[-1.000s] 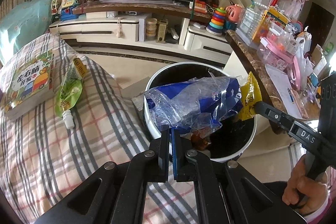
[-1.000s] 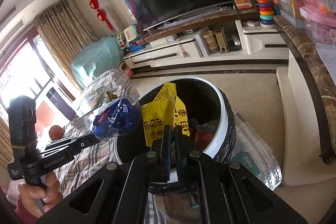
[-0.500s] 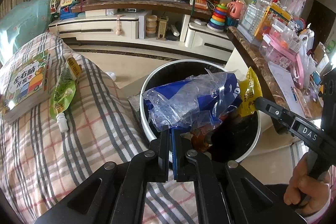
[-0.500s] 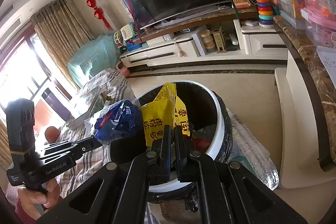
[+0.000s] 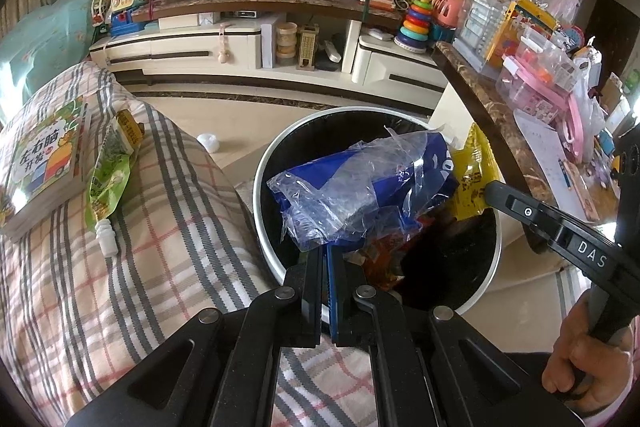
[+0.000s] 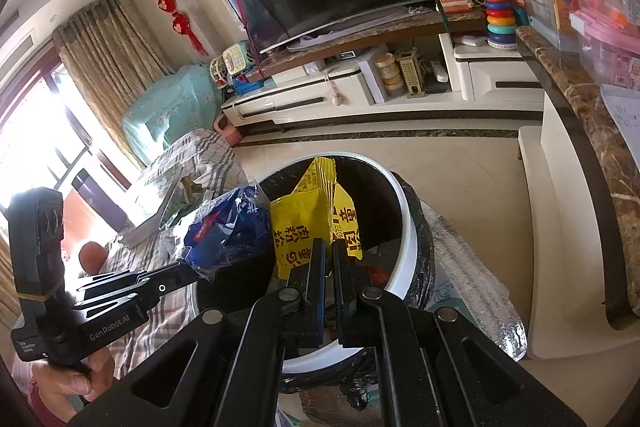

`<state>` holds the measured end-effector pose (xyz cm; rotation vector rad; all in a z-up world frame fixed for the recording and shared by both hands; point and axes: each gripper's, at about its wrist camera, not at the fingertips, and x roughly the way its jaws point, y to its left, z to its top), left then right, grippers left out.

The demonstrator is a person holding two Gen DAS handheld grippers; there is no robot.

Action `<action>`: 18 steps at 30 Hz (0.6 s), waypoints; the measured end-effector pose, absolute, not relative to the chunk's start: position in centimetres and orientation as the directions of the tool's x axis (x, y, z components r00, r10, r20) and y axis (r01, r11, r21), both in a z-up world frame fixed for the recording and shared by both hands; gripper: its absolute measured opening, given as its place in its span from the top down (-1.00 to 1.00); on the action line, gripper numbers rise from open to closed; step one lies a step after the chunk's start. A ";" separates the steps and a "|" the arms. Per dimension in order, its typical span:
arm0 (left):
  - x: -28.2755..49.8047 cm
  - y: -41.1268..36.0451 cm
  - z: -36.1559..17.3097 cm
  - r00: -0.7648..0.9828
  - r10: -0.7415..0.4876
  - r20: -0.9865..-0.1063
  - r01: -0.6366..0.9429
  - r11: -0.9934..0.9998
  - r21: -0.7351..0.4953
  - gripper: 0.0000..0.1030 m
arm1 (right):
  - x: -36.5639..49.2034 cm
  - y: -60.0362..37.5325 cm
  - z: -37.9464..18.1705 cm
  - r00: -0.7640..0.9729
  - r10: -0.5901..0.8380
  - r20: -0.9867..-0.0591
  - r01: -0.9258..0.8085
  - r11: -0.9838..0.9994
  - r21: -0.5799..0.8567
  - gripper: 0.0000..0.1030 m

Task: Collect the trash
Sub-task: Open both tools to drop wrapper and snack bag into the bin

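Now, left gripper point(image 5: 329, 255): pinching blue plastic bag point(image 5: 360, 191) above the trash bin point(image 5: 264, 163), ready for drop.
Right gripper point(image 6: 329, 259): pinching yellow snack wrapper point(image 6: 308, 223) over the bin also.

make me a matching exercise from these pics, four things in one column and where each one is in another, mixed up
Things:
1. blue plastic bag
2. yellow snack packet
3. green pouch
4. picture book

Places:
A. lying on the plaid cloth, white cap toward the camera
B. pinched in the left gripper over the bin
C. on the plaid cloth, left of the pouch
D. pinched in the right gripper over the bin

Pairs: 1-B, 2-D, 3-A, 4-C
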<state>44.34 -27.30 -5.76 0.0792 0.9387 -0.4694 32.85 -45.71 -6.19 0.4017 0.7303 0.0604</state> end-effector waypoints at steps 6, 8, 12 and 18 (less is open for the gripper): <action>44.4 -27.4 -5.8 0.497 -0.352 -0.793 0.421 0.897 -0.135 0.99 | 33.0 -45.8 -6.3 0.744 0.192 -0.640 0.086 0.922 0.376 0.94; 44.5 -27.4 -5.8 0.497 -0.353 -0.793 0.421 0.897 -0.136 0.99 | 33.1 -45.8 -6.4 0.743 0.190 -0.642 0.087 0.923 0.374 0.94; 44.5 -27.5 -5.8 0.493 -0.356 -0.794 0.423 0.895 -0.138 0.99 | 33.1 -46.0 -6.5 0.741 0.190 -0.644 0.089 0.923 0.375 0.94; 44.4 -27.1 -5.4 0.503 -0.351 -0.790 0.409 0.902 -0.140 0.23 | 33.2 -46.3 -6.6 0.741 0.190 -0.644 0.100 0.917 0.386 0.81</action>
